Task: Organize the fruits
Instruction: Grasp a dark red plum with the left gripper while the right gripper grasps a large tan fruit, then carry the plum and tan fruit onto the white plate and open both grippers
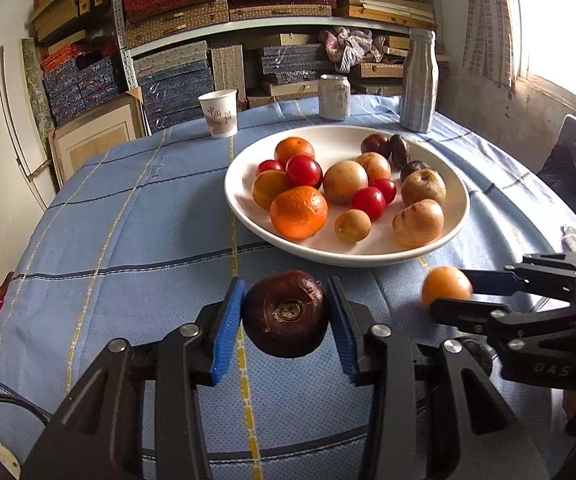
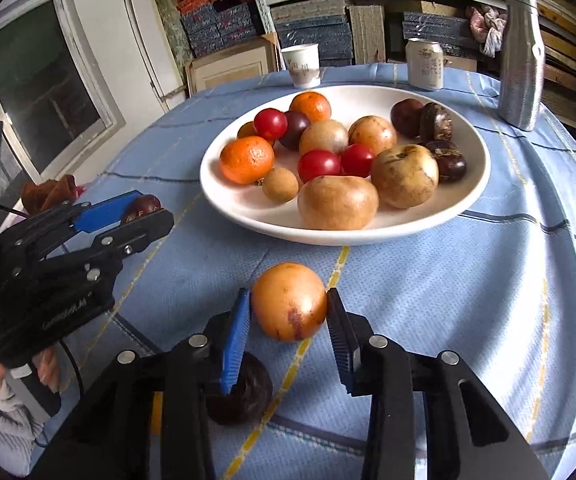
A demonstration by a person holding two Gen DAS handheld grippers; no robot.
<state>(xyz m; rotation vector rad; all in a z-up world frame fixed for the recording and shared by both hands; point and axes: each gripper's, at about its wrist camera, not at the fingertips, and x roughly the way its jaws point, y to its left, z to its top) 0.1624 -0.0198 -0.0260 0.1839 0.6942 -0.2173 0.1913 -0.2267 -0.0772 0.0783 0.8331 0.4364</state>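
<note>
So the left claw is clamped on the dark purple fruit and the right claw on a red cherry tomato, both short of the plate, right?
Not quite. The right claw is clamped on a yellow-orange fruit, not a red tomato, as the right wrist view shows. The left claw does grip the dark purple fruit, and both are short of the plate.

"DAS", perhaps cut off, on right hand-held gripper [image 1: 453, 294]

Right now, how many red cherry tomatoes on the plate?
4: two at the plate's middle, one near the far orange, one partly hidden there. More may be hidden.
</note>
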